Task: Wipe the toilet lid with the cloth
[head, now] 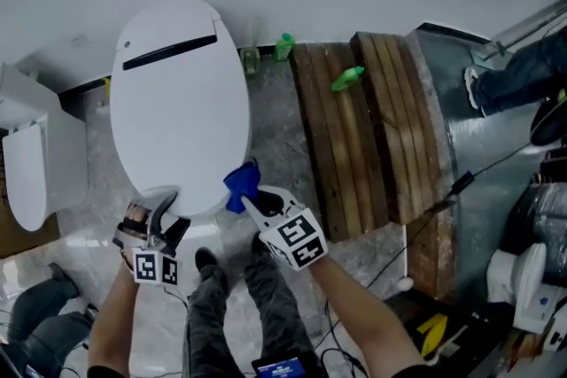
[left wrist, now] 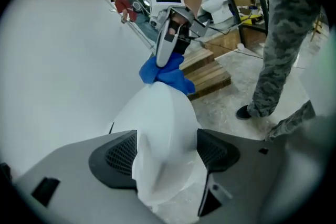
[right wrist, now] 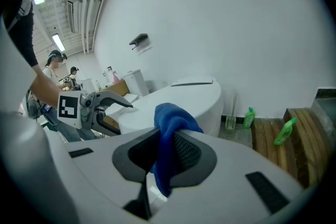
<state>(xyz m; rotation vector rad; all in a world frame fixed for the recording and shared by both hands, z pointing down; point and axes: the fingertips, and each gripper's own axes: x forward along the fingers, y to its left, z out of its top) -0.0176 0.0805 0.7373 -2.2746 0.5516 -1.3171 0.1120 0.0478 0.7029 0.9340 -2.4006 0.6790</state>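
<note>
Head view: the closed toilet lid (head: 177, 93) has the left gripper (head: 166, 215) at its front edge. The right gripper (head: 251, 201) presses the blue cloth (head: 240, 182) against its rim.
Left gripper view: the jaws grasp the lid's front edge.
Right gripper view: the jaws are clenched on the cloth.

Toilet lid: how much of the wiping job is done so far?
The cloth is already picked up, clamped in the right claw. Right now it sits at the front edge of the toilet lid, while the left claw grips that edge. The lid's broad top probably remains to wipe, though no trace shows either way.
</note>
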